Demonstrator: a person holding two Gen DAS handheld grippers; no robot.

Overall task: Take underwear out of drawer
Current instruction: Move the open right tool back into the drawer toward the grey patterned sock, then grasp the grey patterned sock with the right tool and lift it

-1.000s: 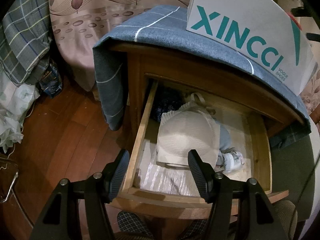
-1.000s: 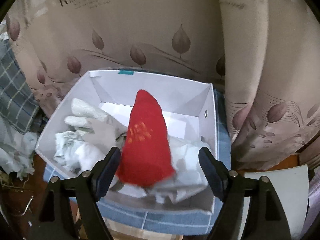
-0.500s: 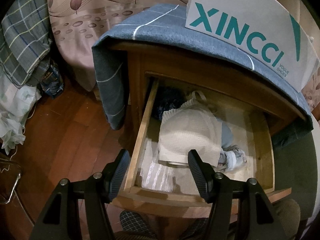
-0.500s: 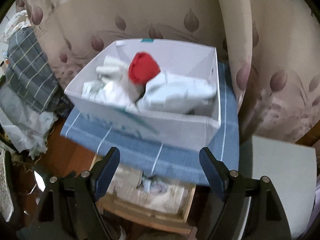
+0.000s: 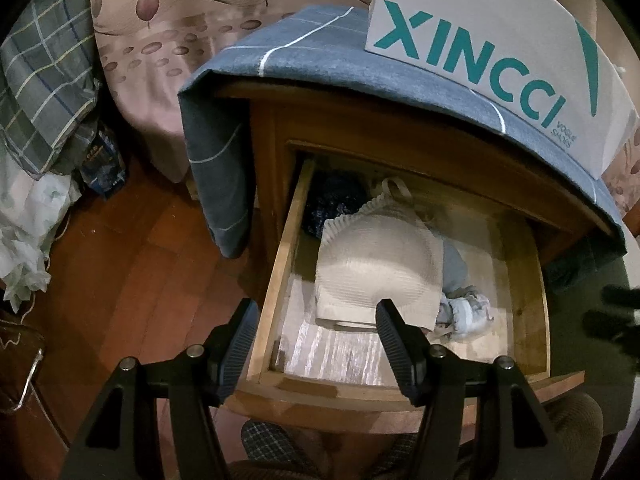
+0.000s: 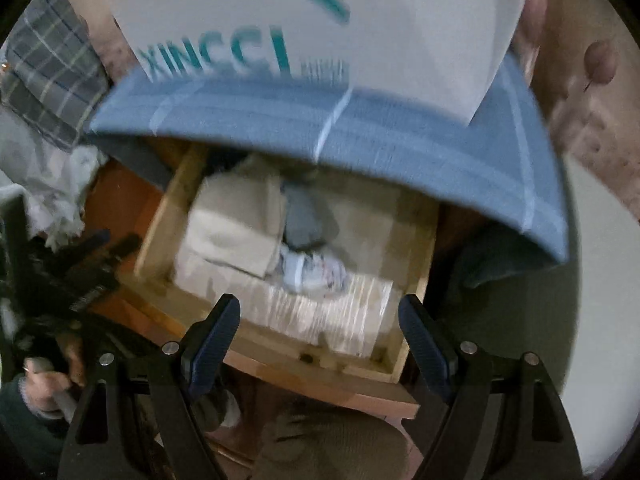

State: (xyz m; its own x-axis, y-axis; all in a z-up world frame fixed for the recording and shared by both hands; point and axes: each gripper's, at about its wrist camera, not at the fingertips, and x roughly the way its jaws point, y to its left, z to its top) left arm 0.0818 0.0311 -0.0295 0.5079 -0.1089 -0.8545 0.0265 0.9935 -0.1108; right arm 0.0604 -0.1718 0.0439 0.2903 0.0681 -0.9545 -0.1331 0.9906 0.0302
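- Here the drawer [image 5: 280, 280] stands pulled out, and the beige underwear [image 5: 376, 264] lies inside it.
- The left gripper [image 5: 316, 340] hangs above, wide and empty.
- The right gripper [image 6: 320, 332] is wide too, holding nothing.

bra [image 5: 376, 268] beige | cloth [image 5: 304, 52] blue, white-lined | box [image 5: 480, 40] white, teal lettering

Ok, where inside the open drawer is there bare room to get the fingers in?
Free: the lined front strip of the drawer between the front wall and the beige underwear, and the bare liner along the right wall. Crowded: centre and back left, where the dark bundle, grey garment and pale bundle lie close together.
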